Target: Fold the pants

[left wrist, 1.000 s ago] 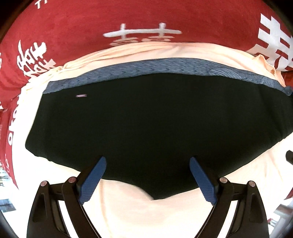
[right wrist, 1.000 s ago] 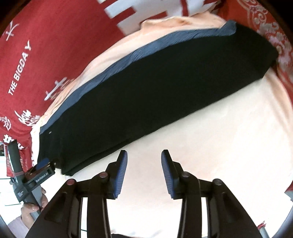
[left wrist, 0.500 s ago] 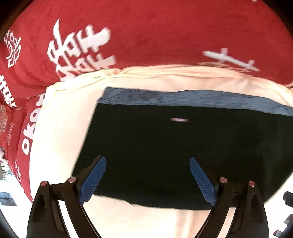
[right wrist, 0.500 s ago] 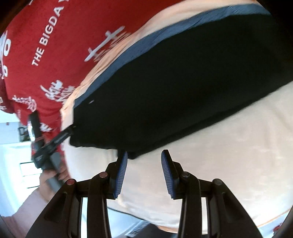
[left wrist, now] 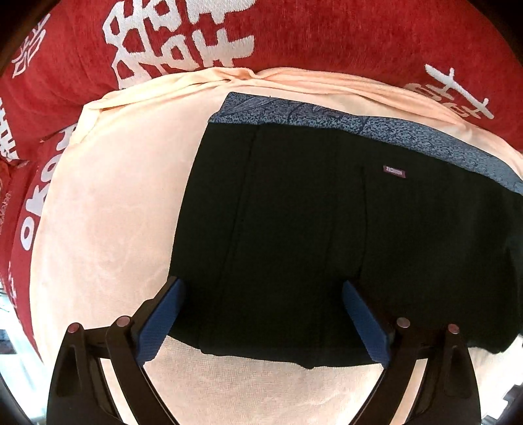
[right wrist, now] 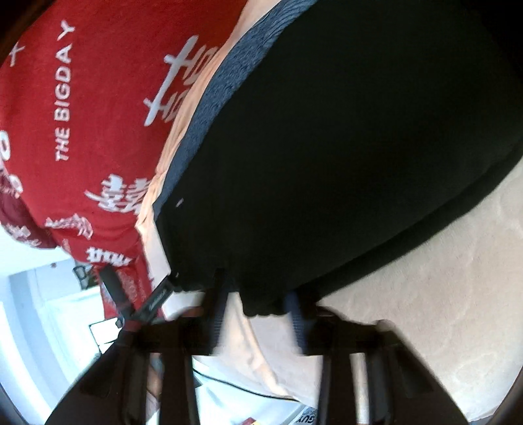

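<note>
In our left wrist view, the left gripper [left wrist: 261, 314] has its two blue-padded fingers [left wrist: 160, 320] spread wide apart, clamping nothing. One pair of black pants [left wrist: 327, 229] lies flat on a peach cloth [left wrist: 108, 212]. The near edge of the pants runs between and just ahead of the fingertips, and the left pad sits beside the garment's near left corner. At the far edge we see one blue-grey patterned waistband [left wrist: 359, 126] and one small label [left wrist: 394, 172] ahead of the right finger. One red blanket [left wrist: 294, 29] with white characters lies beyond the cloth. This gripper points forward and down over the fabric. In our right wrist view, the right gripper [right wrist: 258, 314] is blurred; its two fingers stand moderately apart, and the wavy near edge of the pants [right wrist: 343, 147] hangs between and just ahead of the tips. We cannot tell whether they touch it. Left of these fingers we glimpse the other gripper [right wrist: 157, 297] at the garment's corner. This right gripper tilts, so the pants run diagonally.
</note>
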The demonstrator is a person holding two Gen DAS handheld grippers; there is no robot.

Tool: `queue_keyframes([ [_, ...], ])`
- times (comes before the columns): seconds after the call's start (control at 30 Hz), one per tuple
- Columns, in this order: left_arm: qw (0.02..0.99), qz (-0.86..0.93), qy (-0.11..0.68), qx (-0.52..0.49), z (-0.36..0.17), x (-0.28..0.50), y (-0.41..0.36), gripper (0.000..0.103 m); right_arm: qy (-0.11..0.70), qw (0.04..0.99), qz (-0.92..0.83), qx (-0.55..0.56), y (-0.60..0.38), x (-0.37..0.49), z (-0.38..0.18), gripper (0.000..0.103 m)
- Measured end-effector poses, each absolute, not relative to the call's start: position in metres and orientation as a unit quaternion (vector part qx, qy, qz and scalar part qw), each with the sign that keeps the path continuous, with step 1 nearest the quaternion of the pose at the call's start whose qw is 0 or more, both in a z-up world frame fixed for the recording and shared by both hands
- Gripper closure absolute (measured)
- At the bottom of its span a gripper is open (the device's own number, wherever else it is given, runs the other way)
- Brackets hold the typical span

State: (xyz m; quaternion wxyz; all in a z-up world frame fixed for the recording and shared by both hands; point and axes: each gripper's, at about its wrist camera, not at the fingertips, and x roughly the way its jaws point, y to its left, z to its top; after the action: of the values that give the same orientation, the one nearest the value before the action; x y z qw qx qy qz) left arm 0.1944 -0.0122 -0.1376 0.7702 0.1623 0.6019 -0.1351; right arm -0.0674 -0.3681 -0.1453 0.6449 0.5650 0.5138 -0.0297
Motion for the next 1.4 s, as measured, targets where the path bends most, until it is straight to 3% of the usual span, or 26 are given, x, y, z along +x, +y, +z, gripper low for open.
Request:
queue_keyframes([
  [0.23,0.775,-0.144,0.592,0.168,-0.134,0.188,-0.007,0.006,0.549,0.683,-0.055,0.479,-0.351,-0.073,-0.131,0.096],
  [0.37,0.779,-0.135,0.586,0.177,-0.133,0.181,-0.01,0.006,0.541,0.677,-0.068,0.494,-0.351,-0.081,-0.14,0.096],
  [0.53,0.769,-0.12,0.599,0.187,-0.112,0.175,-0.02,0.006,0.584,0.686,-0.057,0.431,-0.359,-0.091,-0.117,0.094],
  [0.7,0.772,-0.181,0.582,0.181,-0.082,0.145,-0.063,0.006,0.566,0.742,-0.106,0.343,-0.394,-0.09,-0.082,0.094],
  [0.87,0.751,-0.254,0.585,0.173,-0.09,0.114,-0.142,0.006,0.565,0.755,-0.141,0.301,-0.427,-0.07,-0.088,0.094],
  [0.97,0.739,-0.257,0.59,0.2,-0.113,0.095,-0.177,0.006,0.594,0.724,-0.158,0.312,-0.433,-0.074,-0.116,0.094],
  [1.03,0.736,-0.24,0.594,0.218,-0.126,0.084,-0.182,0.006,0.568,0.733,-0.161,0.338,-0.434,-0.086,-0.118,0.094],
  [1.4,0.722,-0.214,0.632,0.182,-0.118,0.078,-0.172,0.006,0.588,0.72,-0.151,0.335,-0.423,-0.108,-0.109,0.094],
])
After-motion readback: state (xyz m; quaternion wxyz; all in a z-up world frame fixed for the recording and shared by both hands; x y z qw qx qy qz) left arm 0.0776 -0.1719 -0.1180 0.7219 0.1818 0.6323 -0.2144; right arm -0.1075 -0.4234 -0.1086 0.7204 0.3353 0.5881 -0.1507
